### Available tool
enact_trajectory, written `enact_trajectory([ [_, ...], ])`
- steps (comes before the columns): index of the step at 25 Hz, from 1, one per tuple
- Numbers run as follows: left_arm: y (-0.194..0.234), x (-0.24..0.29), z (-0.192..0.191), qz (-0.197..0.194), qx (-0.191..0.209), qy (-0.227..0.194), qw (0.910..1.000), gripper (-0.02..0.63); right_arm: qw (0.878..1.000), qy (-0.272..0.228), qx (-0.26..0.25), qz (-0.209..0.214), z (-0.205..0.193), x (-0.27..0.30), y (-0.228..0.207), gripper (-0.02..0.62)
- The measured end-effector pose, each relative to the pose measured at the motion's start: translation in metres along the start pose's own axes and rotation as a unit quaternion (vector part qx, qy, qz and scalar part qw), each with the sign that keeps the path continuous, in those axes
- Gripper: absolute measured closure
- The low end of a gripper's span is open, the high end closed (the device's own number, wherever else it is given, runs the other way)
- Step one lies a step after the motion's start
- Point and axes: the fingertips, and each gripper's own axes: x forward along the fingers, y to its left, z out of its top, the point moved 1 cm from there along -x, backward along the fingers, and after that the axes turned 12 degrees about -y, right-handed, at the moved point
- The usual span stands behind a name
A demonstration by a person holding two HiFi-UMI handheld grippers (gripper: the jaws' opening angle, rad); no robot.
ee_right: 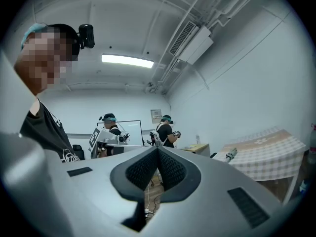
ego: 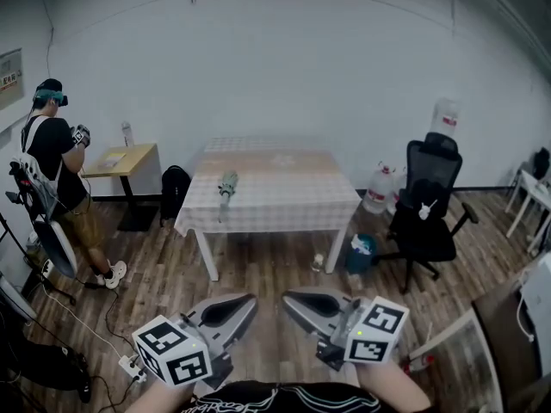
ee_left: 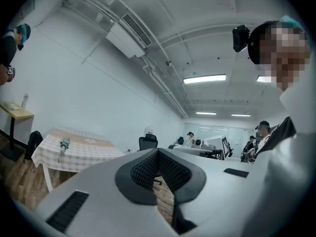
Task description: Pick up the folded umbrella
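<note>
Umbrella point(ego: 227, 184) lies folded on the checked table point(ego: 284, 205), near the front left edge, its length running from front to back. It is well apart from me, across a stretch of wood floor point(ego: 258, 269).

I hold both tools low and close to my body, pointing level toward that table. My left gripper point(ego: 250, 299) has its jaws pressed together at the tips, with nothing between them. In its own view only floor shows through the small gap behind the tips. My right gripper point(ego: 289, 298) is the same, jaws closed tip to tip and empty. The two grippers sit just beside each other without touching.

A person point(ego: 56, 157) stands at the far left beside a small desk point(ego: 125, 157). A black bag point(ego: 175, 192) sits on the floor between that desk and the table. To the right of the table stands a black chair point(ego: 430, 209), with a water jug point(ego: 379, 188) by the wall behind it. A blue bin point(ego: 362, 252) stands near the table's right front leg
</note>
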Motion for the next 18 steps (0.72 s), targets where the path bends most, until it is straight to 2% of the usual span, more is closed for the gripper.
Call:
enact_trajectory([
  [10,0.036,0.019,-0.01,-0.003,-0.025,-0.001,0.9997,0.611,0.999,0.012,0.032,-0.011,-0.023,0.014,-0.041,0.586],
  [18,0.095,0.066,-0.018,-0.012,-0.043,0.014,0.9989,0.611,0.999,0.016,0.039,-0.027,-0.032,0.042,-0.109,0.586],
])
